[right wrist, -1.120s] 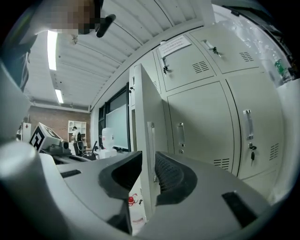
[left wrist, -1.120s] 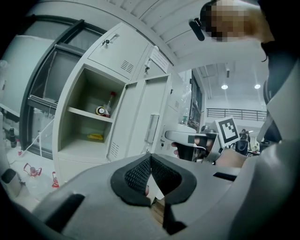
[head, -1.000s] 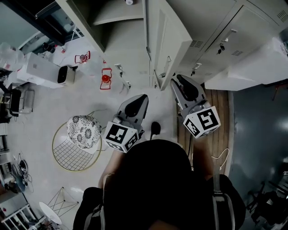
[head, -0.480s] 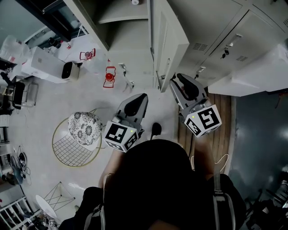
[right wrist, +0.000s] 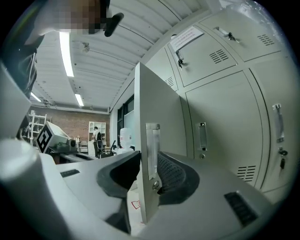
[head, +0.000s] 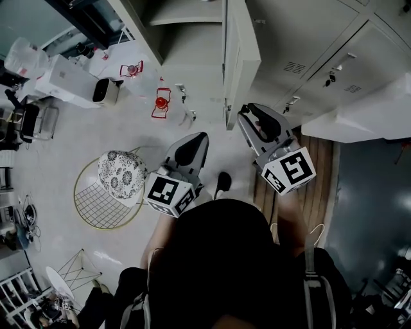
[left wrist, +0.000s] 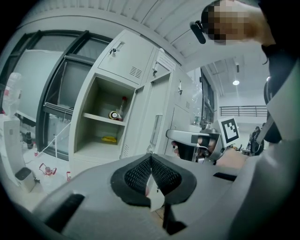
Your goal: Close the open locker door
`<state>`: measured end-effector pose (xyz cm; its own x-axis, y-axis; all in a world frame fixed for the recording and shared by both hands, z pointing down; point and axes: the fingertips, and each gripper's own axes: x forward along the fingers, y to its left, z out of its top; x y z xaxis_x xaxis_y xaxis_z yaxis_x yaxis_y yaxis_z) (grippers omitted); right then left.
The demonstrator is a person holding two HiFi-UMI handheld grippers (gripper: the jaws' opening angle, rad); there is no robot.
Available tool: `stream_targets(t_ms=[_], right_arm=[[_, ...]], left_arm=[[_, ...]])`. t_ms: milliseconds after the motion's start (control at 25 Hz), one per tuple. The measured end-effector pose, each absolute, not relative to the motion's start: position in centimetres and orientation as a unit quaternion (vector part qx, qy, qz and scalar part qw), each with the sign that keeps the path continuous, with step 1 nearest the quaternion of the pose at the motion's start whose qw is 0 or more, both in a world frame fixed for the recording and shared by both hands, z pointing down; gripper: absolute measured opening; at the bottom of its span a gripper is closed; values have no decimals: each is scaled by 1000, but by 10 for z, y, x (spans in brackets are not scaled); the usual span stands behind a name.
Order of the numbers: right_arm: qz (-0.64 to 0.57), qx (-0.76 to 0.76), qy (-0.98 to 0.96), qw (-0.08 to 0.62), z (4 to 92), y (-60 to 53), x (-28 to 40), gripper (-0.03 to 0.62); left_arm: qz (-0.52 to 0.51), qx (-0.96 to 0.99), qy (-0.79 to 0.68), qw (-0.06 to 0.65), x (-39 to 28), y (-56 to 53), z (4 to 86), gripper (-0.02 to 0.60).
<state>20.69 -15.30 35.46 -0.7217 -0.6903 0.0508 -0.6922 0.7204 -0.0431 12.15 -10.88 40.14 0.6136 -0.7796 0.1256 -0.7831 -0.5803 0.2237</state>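
**Head view.** The door stands ajar and edge-on to me, swung out from the locker at 12 o'clock. The right gripper sits at the door's free edge, at 6 o'clock of the door. The left gripper hangs apart at 8 o'clock of the right one, over the floor, touching nothing.

**Left gripper view.** Jaws clenched on nothing. The open compartment is at 10 o'clock and the door at 12. This gripper is idle; I judge it is held back from the lockers so it does not block the swing.

**Right gripper view.** The door edge and its handle stand between the jaws, which have just been opening. A gap shows on the 9 o'clock side, so they are released, not gripping. I judge the straddle is there to steer the edge, and the next move would be a push toward the compartment. The risk is the edge slipping out of loose jaws.
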Motion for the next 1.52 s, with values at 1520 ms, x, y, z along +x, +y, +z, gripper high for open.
stream_targets(t_ms=[1520], right_arm=[[51, 288, -956, 29, 359, -186, 66, 114]], left_arm=[[-11, 869, -477, 131, 7, -151, 399, 18]])
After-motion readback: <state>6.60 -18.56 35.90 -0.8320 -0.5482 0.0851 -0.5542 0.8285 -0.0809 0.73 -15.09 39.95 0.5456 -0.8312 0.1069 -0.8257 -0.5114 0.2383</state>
